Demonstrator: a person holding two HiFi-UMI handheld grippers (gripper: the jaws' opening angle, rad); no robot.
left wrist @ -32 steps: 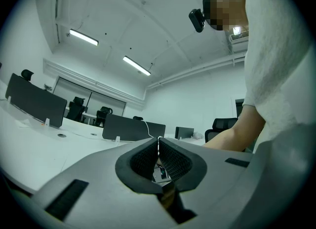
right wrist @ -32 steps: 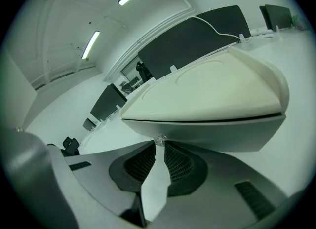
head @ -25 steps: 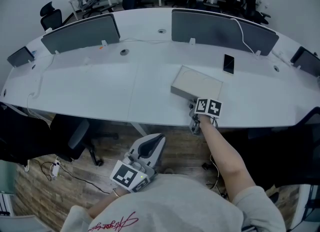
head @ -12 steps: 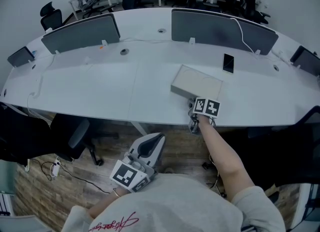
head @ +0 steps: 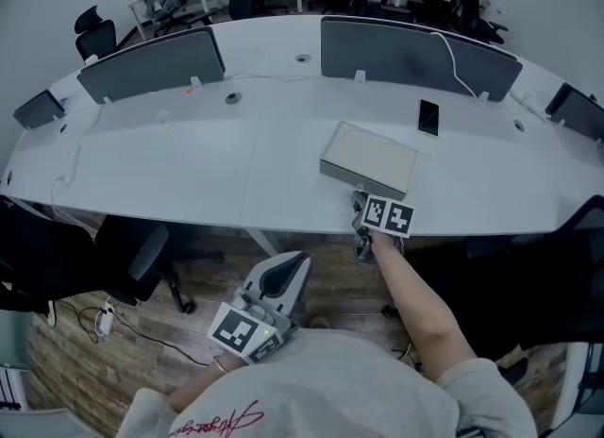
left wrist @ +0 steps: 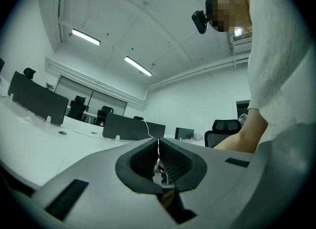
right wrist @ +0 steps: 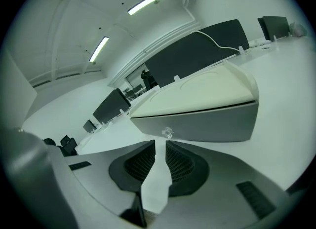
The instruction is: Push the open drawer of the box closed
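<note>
Drawer push at its end: right gripper just off the box front, left gripper idle.
The left gripper hangs off the desk by the person's lap, jaws pressed together on nothing. The box sits near the desk's front edge, right of centre. Its drawer front looks flush with the shell, so the drawer reads as closed or almost closed. The right gripper is at the front edge, jaws a narrow slit apart and empty, tips aimed at the small clear knob, near it but not clearly touching. Next move, as I judge it: if any gap is left, a short straight nudge on the front, kept light so the box doesn't slide back; otherwise pull the gripper clear.
</note>
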